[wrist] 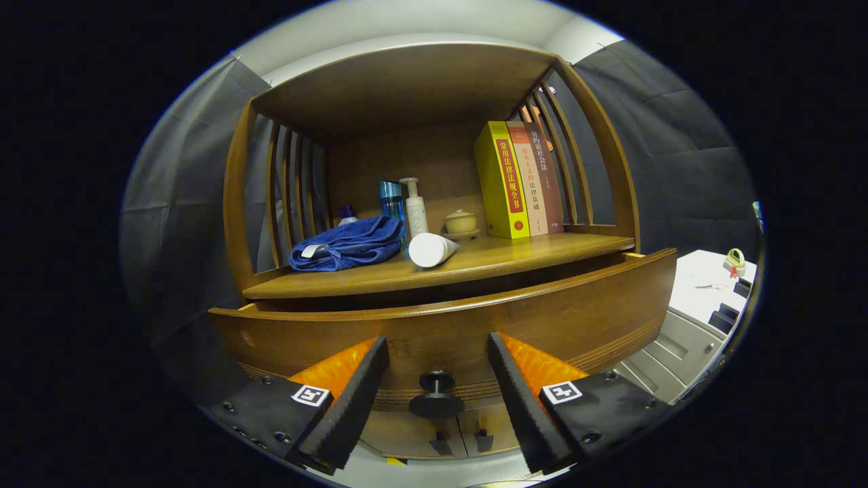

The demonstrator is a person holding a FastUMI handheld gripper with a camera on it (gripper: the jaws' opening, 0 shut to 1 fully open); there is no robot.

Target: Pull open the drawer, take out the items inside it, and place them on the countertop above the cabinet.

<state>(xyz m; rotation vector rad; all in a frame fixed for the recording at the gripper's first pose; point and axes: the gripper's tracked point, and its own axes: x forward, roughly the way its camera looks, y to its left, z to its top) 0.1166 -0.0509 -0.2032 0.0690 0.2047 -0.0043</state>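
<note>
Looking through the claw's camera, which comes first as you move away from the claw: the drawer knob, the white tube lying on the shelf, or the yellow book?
The claw is open, its fingers on either side of the knob.
1. Drawer knob: between the fingers, nearest.
2. White tube: lying on the countertop, near its front edge, above the drawer.
3. Yellow book: upright further back on the right, farthest.

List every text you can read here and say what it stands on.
"常用法律法规全书": yellow book, spine.
"法律基础": orange book, lower spine; the rest is blurred.
Brown book and pump bottle: too blurred to read.
Fingers, open either side of the knob: square markers, no words.
</note>
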